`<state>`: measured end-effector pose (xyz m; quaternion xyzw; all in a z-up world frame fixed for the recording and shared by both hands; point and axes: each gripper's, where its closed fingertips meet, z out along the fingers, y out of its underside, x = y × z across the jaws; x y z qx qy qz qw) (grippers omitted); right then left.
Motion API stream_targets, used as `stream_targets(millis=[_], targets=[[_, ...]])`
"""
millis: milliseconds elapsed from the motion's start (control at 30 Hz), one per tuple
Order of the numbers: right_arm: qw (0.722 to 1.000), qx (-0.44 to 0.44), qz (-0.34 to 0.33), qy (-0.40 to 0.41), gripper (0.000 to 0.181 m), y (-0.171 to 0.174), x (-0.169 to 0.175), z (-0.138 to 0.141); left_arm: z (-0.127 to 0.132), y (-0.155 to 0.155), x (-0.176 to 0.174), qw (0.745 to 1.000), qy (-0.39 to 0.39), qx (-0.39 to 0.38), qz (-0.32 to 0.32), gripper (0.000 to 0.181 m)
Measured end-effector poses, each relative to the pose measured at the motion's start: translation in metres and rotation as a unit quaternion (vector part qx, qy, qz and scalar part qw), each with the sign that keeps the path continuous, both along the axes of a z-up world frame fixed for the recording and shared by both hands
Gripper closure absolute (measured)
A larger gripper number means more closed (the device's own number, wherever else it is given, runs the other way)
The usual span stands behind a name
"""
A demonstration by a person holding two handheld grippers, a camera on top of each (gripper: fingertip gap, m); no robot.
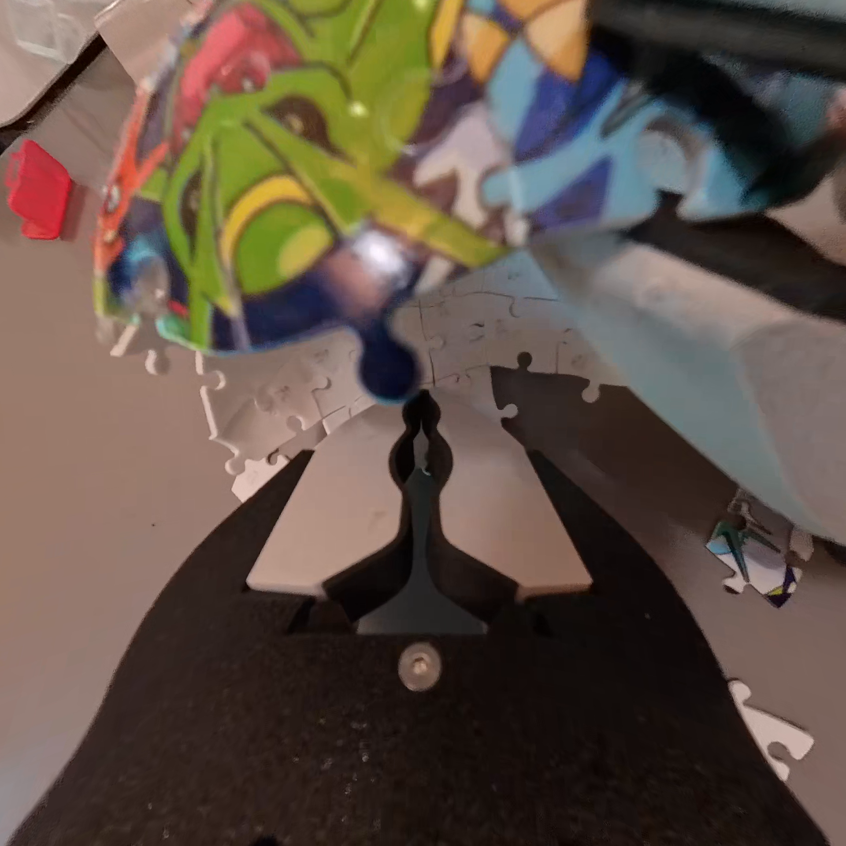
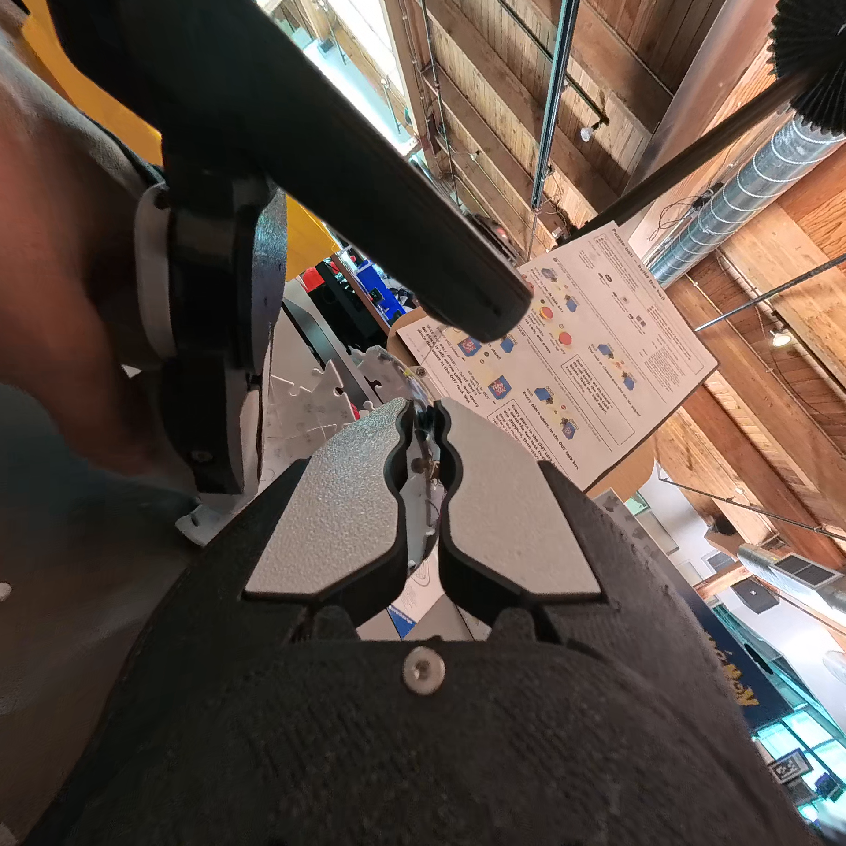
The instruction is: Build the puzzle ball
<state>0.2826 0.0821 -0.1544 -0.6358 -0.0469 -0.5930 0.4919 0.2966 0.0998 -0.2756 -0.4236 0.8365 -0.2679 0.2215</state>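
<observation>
The partly built puzzle ball (image 1: 293, 183) is a curved shell, coloured green, blue and red outside and white inside (image 1: 458, 329). It is held up above the grey table (image 1: 91, 503). My left gripper (image 1: 421, 409) is shut, its tips pinching the lower edge of a dark blue tab (image 1: 389, 371) on the shell's rim. My right gripper (image 2: 423, 412) is shut on the shell's rim (image 2: 423, 462), seen edge-on between its jaws. The shell's white inside (image 2: 316, 403) shows beyond it. The right gripper also shows, black and blurred, in the left wrist view (image 1: 732, 100). The left gripper's body is at the left of the right wrist view (image 2: 219, 320).
A red block (image 1: 36, 192) lies on the table at the far left. A printed loose piece (image 1: 755, 563) and a white face-down piece (image 1: 769, 741) lie at the right. A light blue sleeve (image 1: 686, 366) crosses the right side. A printed instruction sheet (image 2: 572, 357) hangs on a board. Left tips to right tips: about 12 centimeters. From the left gripper's tips to the printed loose piece (image 1: 755, 563) is close to 12 centimeters.
</observation>
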Motion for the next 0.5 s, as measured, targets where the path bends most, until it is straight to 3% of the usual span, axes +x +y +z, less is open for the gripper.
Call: stream_targets(millis=[233, 500], targets=[[1.000, 0.000, 0.005, 0.001, 0.173, 0.003, 0.001, -0.001, 0.000, 0.000, 0.000, 0.999, -0.025, 0.005, 0.027, 0.181], [1.000, -0.004, 0.008, -0.001, 0.173, 0.004, 0.000, -0.001, 0.022, 0.010, 0.003, 0.994, -0.035, -0.100, 0.036, 0.181]])
